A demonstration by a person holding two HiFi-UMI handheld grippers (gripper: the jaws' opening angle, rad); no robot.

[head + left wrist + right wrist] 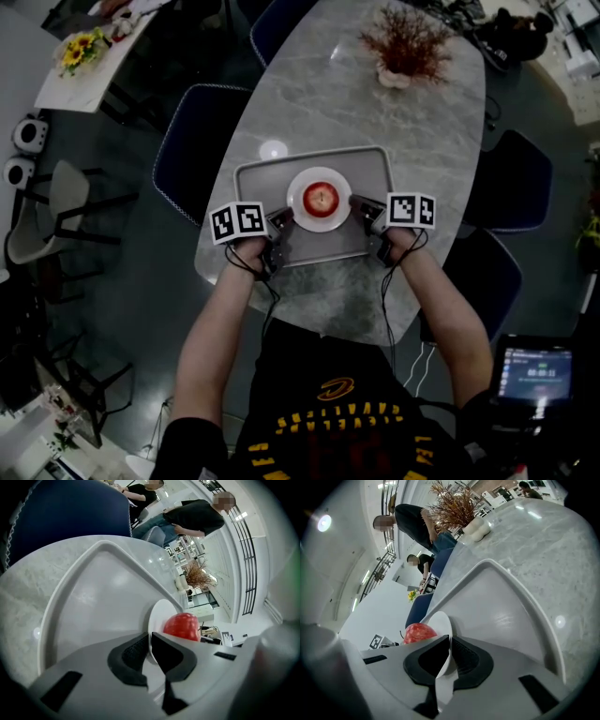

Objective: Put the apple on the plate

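A red apple (321,197) sits on a small white plate (298,208) over the middle of a grey tray (253,178). My left gripper (284,219) is shut on the plate's left rim and my right gripper (359,203) on its right rim. In the left gripper view the plate's edge (159,613) runs between the dark pads (133,653), with the apple (182,625) just beyond. The right gripper view shows the rim (440,623) pinched between its pads (466,660), the apple (417,632) behind. Whether the plate touches the tray I cannot tell.
The tray lies near the front edge of an oval marble table (422,141). A vase of dried twigs (405,47) stands at the far end. Blue chairs (197,131) (520,178) flank the table. People stand in the background of both gripper views.
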